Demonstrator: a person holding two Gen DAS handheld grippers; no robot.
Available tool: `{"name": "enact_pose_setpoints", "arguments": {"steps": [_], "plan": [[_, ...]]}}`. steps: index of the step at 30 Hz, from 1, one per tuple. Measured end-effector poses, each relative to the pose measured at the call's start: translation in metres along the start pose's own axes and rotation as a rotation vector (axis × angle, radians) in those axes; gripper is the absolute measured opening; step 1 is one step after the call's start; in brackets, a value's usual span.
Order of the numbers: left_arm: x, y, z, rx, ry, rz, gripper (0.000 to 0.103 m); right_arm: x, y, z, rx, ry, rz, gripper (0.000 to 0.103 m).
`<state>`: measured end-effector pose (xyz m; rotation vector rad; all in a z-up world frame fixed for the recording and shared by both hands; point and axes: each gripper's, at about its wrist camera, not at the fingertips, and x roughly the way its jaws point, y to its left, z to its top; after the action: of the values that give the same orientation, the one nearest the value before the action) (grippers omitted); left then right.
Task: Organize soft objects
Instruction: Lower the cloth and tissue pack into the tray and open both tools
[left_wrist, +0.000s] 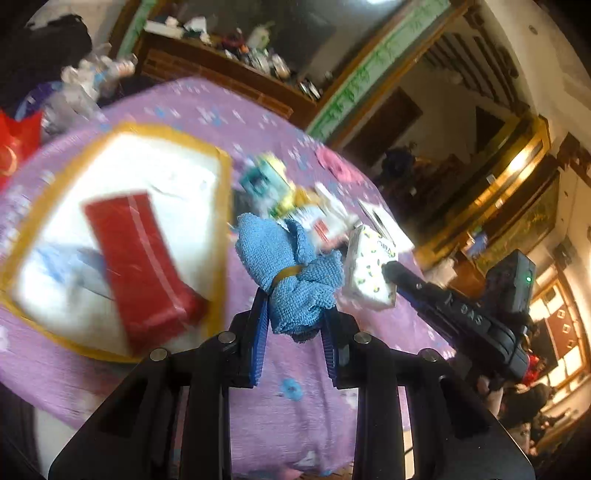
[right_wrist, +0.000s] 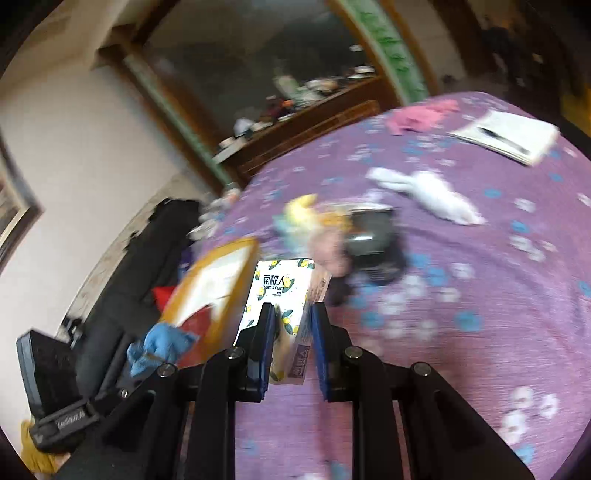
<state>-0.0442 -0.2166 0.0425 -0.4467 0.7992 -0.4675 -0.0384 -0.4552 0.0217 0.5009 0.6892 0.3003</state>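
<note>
Bed (right_wrist: 480, 295) under purple flowered cover, carrying everything; much motion blur in both views.

Box (left_wrist: 122, 236), white inside with yellow rim, largest item, lying at left of left-wrist view with red pack (left_wrist: 140, 266) inside. Probably the collecting bin, judging from the task. Stiff walls by the look of it, no need to lift.

Tissue pack (right_wrist: 280, 295), white wrap with lemon print, held off the cover between the fingers of right claw (right_wrist: 291, 314), jaws closed on its lower half. Light, squashy, film wrap likely slippery; grip across the narrow sides looks sound, firm squeeze harmless.

Blue cloth (left_wrist: 291, 273), terry, bunched and tied at the waist with a yellowish band, clamped in left claw (left_wrist: 295, 317) just below the band, upper part flopping free above. Very light, limp, grippy pile; no fragility. Hold near the band best, since the bundle is tightest there.

Both held items near each other, just beside the box, neither inside it yet.

White plush (right_wrist: 428, 195) loose on cover, well apart from both claws; soft, take at the body's middle. Pink cloth (right_wrist: 421, 116) farther off near far edge; pinch at any fold. Notebook (right_wrist: 509, 136) beyond, not soft. Yellow-and-teal toy (right_wrist: 303, 214) too blurred to judge.
</note>
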Motion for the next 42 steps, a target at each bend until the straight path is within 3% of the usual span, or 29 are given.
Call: {"name": "enact_pose_setpoints", "arguments": {"steps": [5,9,15,19,21,25,27,29,33,38,42], "plan": [[-0.023,0.031,0.017,-0.017,-0.067,0.093,0.025,0.04,0.052,-0.004,-0.081,0.073,0.109,0.019],[-0.016,0.063,0.033,-0.047,-0.078,0.153,0.026,0.084,0.084,-0.007,-0.143,0.14,0.152,0.019],[0.013,0.111,0.058,-0.086,-0.038,0.238,0.026,0.149,0.115,-0.007,-0.212,0.213,0.148,0.019],[0.031,0.124,0.068,-0.071,-0.004,0.293,0.026,0.171,0.123,-0.009,-0.256,0.253,0.121,0.019],[0.04,0.129,0.068,-0.075,0.013,0.282,0.028,0.18,0.124,-0.012,-0.273,0.299,0.125,0.02],[0.043,0.135,0.064,-0.114,0.02,0.264,0.037,0.184,0.123,-0.013,-0.308,0.327,0.124,0.022],[0.041,0.135,0.06,-0.134,0.007,0.247,0.052,0.183,0.123,-0.012,-0.323,0.334,0.163,0.033],[0.037,0.13,0.056,-0.132,-0.017,0.246,0.056,0.18,0.119,-0.01,-0.327,0.318,0.21,0.047],[0.032,0.121,0.046,-0.14,-0.069,0.256,0.07,0.173,0.109,-0.004,-0.283,0.284,0.323,0.049],[0.028,0.112,0.037,-0.179,-0.12,0.288,0.07,0.159,0.106,0.004,-0.241,0.236,0.329,0.062],[0.02,0.097,0.035,-0.161,-0.143,0.287,0.07,0.159,0.108,0.006,-0.225,0.243,0.324,0.063]]}}
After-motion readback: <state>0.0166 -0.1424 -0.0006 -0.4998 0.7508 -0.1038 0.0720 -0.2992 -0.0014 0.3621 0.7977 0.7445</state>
